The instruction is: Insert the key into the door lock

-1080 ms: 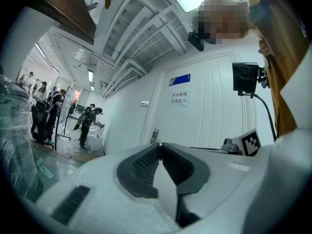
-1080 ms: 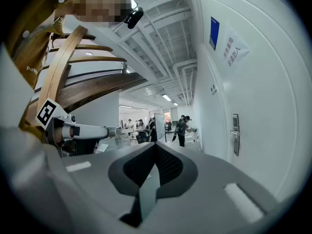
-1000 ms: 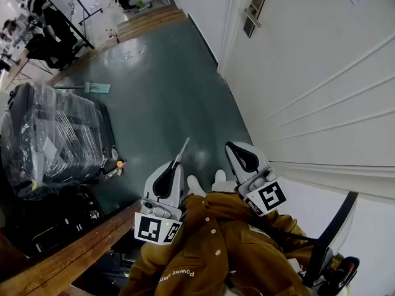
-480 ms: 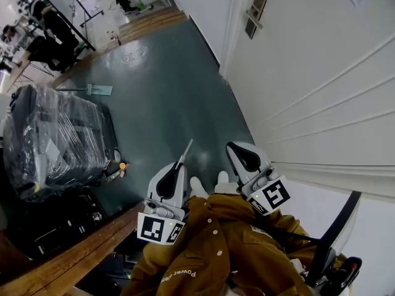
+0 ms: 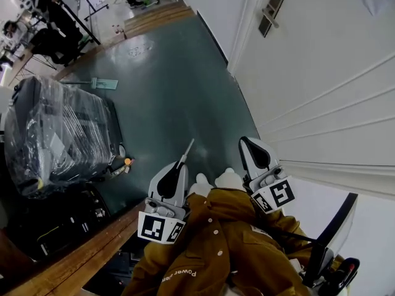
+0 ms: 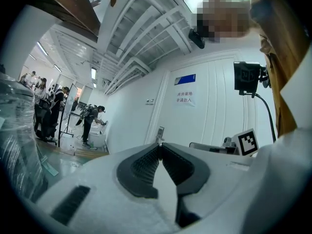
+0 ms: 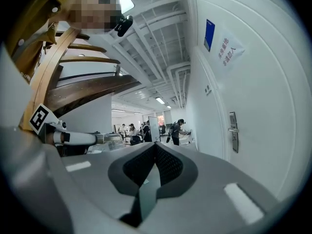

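My left gripper (image 5: 179, 165) is shut on a thin metal key (image 5: 186, 150) that sticks out ahead of its tips over the green floor. In the left gripper view the left gripper (image 6: 159, 145) shows its pads pressed together, and the door lock plate with its handle (image 6: 160, 132) stands far ahead just above them. My right gripper (image 5: 243, 140) hangs beside the white door (image 5: 333, 73), shut and holding nothing. The lock plate (image 5: 271, 13) is far up the door in the head view and at the right (image 7: 233, 130) in the right gripper view, well away from both grippers.
A black suitcase wrapped in plastic (image 5: 55, 134) stands at the left, with a wooden rail (image 5: 74, 258) below it. A brush (image 5: 99, 83) lies on the green floor (image 5: 173, 85). People stand at the far end of the hall (image 6: 90, 123).
The head view has slid so the lock plate sits further right. Both grippers have drifted slightly right with it. The key stays clamped in the left one.
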The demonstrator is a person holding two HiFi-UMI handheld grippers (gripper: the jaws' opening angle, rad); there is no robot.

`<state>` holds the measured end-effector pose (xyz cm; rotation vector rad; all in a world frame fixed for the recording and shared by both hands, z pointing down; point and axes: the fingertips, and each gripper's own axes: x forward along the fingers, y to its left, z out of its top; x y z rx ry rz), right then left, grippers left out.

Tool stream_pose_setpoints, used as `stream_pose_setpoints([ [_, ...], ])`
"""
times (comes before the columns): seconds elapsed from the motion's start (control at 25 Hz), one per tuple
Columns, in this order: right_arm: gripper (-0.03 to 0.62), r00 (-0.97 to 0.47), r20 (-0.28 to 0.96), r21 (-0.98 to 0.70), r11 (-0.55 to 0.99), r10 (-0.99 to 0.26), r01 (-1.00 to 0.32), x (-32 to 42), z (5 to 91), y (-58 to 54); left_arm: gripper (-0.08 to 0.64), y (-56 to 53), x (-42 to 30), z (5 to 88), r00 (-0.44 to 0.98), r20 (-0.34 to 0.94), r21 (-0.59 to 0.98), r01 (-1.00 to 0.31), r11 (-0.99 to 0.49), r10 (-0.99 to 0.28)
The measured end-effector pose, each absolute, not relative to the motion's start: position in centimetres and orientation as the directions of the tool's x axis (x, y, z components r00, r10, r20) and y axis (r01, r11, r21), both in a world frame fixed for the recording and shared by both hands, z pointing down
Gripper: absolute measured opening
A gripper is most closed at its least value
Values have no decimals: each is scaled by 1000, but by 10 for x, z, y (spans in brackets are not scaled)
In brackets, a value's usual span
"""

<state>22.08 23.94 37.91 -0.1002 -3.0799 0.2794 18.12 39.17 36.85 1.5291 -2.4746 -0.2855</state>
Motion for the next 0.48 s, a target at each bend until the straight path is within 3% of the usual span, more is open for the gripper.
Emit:
stream_pose_setpoints([
  [0.48, 5, -998, 61, -184, 983, 11, 0, 142, 396, 193, 25, 359, 89, 387, -423, 98, 307, -848, 431, -901],
])
